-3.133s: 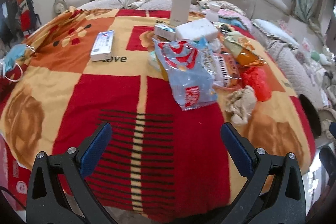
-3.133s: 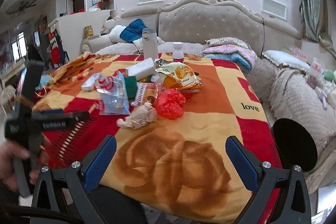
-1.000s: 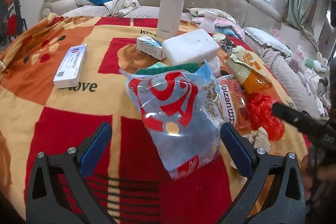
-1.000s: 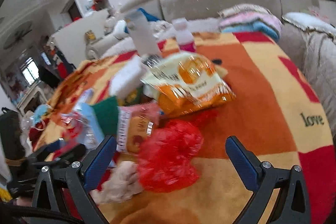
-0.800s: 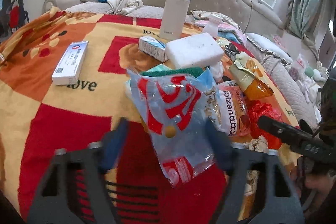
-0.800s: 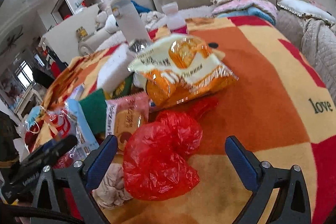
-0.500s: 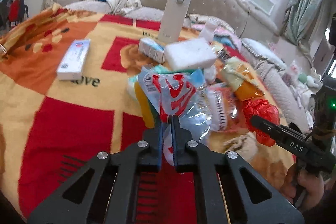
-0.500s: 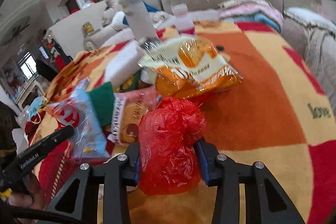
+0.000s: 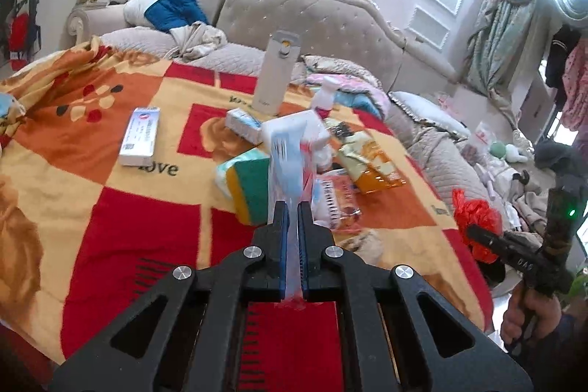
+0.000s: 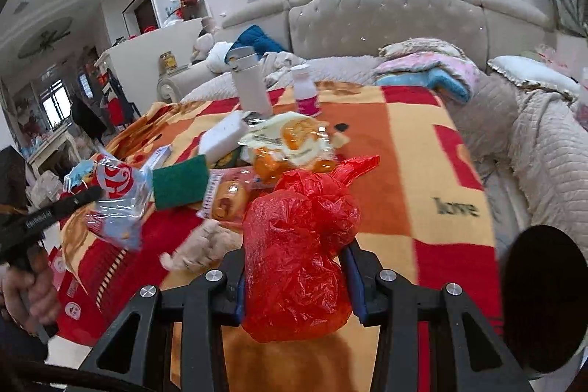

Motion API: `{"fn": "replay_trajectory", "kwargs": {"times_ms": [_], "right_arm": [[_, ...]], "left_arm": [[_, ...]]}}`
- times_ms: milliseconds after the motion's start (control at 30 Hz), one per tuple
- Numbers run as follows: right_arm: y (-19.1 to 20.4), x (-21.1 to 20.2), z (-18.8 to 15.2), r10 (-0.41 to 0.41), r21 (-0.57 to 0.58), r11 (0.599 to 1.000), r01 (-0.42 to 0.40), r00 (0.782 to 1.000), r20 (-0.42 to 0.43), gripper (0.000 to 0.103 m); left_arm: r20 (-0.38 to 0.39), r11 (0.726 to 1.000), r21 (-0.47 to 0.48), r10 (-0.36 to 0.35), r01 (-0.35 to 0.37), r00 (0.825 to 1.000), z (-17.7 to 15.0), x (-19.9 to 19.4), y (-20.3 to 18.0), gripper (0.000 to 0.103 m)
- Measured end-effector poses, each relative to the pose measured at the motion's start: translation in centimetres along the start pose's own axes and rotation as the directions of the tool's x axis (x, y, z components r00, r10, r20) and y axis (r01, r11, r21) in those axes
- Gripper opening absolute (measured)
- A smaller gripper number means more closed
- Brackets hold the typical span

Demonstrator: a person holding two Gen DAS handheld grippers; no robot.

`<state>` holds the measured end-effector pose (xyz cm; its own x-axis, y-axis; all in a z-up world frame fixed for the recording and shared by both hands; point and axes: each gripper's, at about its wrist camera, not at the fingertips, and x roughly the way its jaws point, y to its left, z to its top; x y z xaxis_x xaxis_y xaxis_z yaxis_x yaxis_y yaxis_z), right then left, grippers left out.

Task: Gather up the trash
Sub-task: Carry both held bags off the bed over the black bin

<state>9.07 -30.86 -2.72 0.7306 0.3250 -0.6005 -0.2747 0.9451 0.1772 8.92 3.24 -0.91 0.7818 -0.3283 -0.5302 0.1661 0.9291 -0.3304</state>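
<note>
My left gripper (image 9: 290, 208) is shut on a blue-and-red plastic snack bag (image 9: 288, 157), which hangs edge-on above the blanket (image 9: 128, 226). In the right wrist view that same bag (image 10: 117, 204) dangles off the left gripper (image 10: 92, 193) at the left. My right gripper (image 10: 294, 263) is shut on a crumpled red plastic bag (image 10: 297, 245), lifted clear of the blanket. From the left wrist view, the red bag (image 9: 476, 212) sits in the right gripper (image 9: 474, 230), with a hand below it.
On the blanket lie an orange snack bag (image 9: 371, 164), a pink snack packet (image 10: 228, 197), a green-and-yellow sponge (image 9: 250, 186), a crumpled beige tissue (image 10: 205, 245), a white block (image 10: 224, 135), a white box (image 9: 141, 136), a flask (image 9: 277, 72) and a small bottle (image 10: 307, 90). A black round object (image 10: 536, 296) stands at the right.
Both grippers went from open to shut, the left on the blue-and-red bag, the right on the red bag. Both have since lifted their bags off the blanket.
</note>
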Motion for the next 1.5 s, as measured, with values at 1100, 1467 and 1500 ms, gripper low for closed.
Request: {"fn": "replay_trajectory", "kwargs": {"times_ms": [1100, 1467, 1500], "right_arm": [[-1.5, -0.3, -3.5, 0.037, -0.067, 0.997, -0.041, 0.998, -0.056, 0.04], [-3.1, -1.3, -3.3, 0.016, -0.016, 1.0, -0.017, 1.0, -0.011, 0.04], [-3.2, -1.4, -3.3, 0.018, -0.015, 1.0, -0.018, 1.0, -0.009, 0.04]], "left_arm": [[-0.233, 0.996, -0.054, 0.054, -0.069, 0.971, -3.6, 9.0, 1.5, 0.017], [-0.055, 0.999, -0.03, 0.017, -0.018, 0.998, -0.4, 3.2, -0.7, 0.007], [-0.049, 1.0, -0.02, 0.007, -0.008, 0.999, 0.0, 2.9, -1.4, 0.007]]}}
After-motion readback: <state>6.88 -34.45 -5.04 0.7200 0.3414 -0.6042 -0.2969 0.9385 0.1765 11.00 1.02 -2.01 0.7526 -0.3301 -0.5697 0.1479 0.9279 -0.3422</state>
